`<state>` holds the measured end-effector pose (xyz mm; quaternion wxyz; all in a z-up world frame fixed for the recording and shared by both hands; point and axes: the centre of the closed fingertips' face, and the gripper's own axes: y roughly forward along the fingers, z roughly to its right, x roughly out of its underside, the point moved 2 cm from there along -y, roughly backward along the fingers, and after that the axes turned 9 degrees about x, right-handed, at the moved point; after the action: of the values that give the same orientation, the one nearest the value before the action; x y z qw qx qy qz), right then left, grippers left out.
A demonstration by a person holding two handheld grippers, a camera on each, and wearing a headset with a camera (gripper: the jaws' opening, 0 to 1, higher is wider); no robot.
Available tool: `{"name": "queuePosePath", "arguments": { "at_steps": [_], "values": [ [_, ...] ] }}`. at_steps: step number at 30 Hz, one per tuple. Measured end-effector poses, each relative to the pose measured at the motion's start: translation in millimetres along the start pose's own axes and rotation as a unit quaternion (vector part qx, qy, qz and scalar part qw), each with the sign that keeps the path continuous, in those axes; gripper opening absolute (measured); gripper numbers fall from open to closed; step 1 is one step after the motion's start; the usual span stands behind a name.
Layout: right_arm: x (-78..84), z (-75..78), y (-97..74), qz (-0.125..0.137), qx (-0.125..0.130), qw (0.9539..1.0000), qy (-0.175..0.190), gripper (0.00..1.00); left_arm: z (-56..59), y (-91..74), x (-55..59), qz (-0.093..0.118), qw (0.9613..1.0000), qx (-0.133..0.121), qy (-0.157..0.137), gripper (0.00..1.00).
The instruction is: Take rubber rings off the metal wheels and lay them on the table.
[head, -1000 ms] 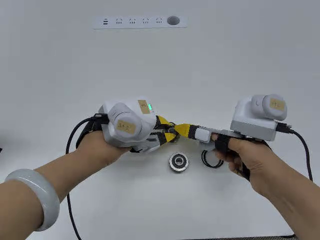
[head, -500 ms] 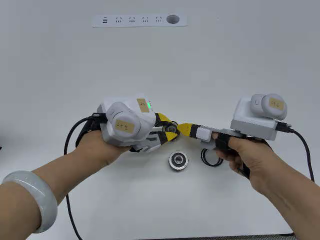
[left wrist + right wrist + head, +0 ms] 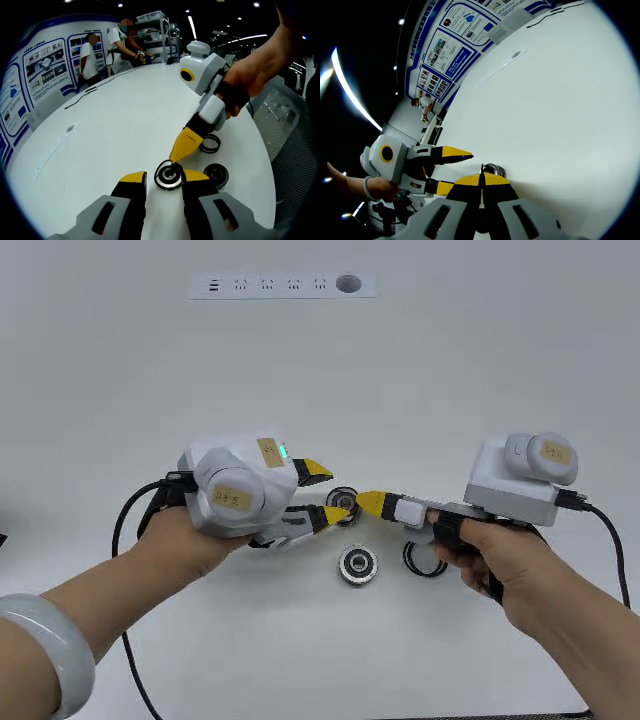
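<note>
A metal wheel (image 3: 345,499) with a black rubber ring sits between the two gripper tips. My left gripper (image 3: 327,491) is open, its yellow jaws standing apart on either side of the wheel (image 3: 168,174). From the right, my right gripper (image 3: 372,503) is shut, and its tip seems to pinch the ring at the wheel's rim (image 3: 494,170). A second wheel (image 3: 357,563) lies flat on the white table (image 3: 450,380) below them. Loose black rubber rings (image 3: 425,559) lie beside it, under the right hand.
A white power strip (image 3: 283,284) lies at the far edge of the table. Black cables (image 3: 130,530) trail from both grippers off the near sides. People (image 3: 95,55) stand by shelves beyond the table.
My left gripper has opened and drawn back left, letting go of the wheel it gripped. The right gripper stays shut at the wheel's rim.
</note>
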<state>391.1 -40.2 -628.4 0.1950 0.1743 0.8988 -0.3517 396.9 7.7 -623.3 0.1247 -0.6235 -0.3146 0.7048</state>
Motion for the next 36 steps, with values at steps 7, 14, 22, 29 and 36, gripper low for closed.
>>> {"name": "queuePosePath", "arguments": {
  "at_steps": [7, 14, 22, 29, 36],
  "values": [
    [0.4, -4.8, -4.2, 0.002, -0.005, 1.0, 0.002, 0.02, 0.5, -2.3, 5.0, -0.004, 1.0, 0.0, -0.005, 0.33],
    [-0.4, -9.9, -8.7, 0.007, -0.011, 0.9999, 0.006, 0.02, 2.2, -4.8, 8.9, -0.006, 0.9999, -0.003, -0.008, 0.38],
    [-2.2, -13.4, -16.5, 0.015, -0.016, 0.9997, 0.012, 0.02, 2.2, -9.5, 13.2, -0.007, 0.9999, -0.007, -0.013, 0.41],
    [-0.5, -13.4, -24.0, 0.018, -0.016, 0.9996, 0.015, 0.02, 2.1, -12.8, 17.5, -0.008, 0.9997, -0.012, -0.018, 0.44],
    [0.8, -12.0, -38.0, 0.028, -0.015, 0.9992, 0.025, 0.02, 5.4, -17.1, 21.8, -0.009, 0.9996, -0.014, -0.024, 0.46]
  ]
}}
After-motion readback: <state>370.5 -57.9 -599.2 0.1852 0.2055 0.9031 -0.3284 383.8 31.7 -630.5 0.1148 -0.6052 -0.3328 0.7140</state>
